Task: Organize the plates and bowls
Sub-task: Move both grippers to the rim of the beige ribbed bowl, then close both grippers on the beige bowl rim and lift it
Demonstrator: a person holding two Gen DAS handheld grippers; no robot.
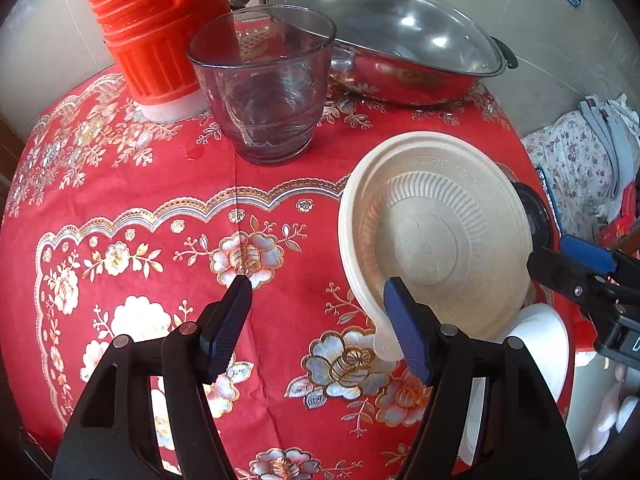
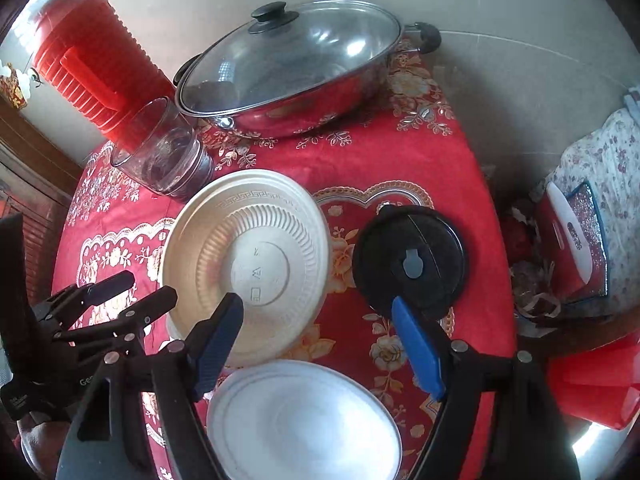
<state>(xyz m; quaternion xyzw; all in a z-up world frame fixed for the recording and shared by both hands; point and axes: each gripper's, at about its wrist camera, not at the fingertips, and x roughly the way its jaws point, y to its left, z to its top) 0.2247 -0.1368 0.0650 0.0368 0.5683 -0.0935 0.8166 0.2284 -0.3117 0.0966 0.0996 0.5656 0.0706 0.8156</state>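
The white bowl (image 2: 304, 420) is cut off below the right gripper (image 2: 320, 344) (wide, empty); the left gripper (image 1: 318, 320), also wide, hovers beside the beige bowl (image 1: 436, 236).

Pale tiled wall (image 2: 460, 8) beyond fingers, daylight glare on it. Red floral tablecloth (image 1: 160, 200) under fingers. Brown wood cabinet (image 2: 28, 168) far left of fingers; floral fabric (image 2: 608, 148) far right.
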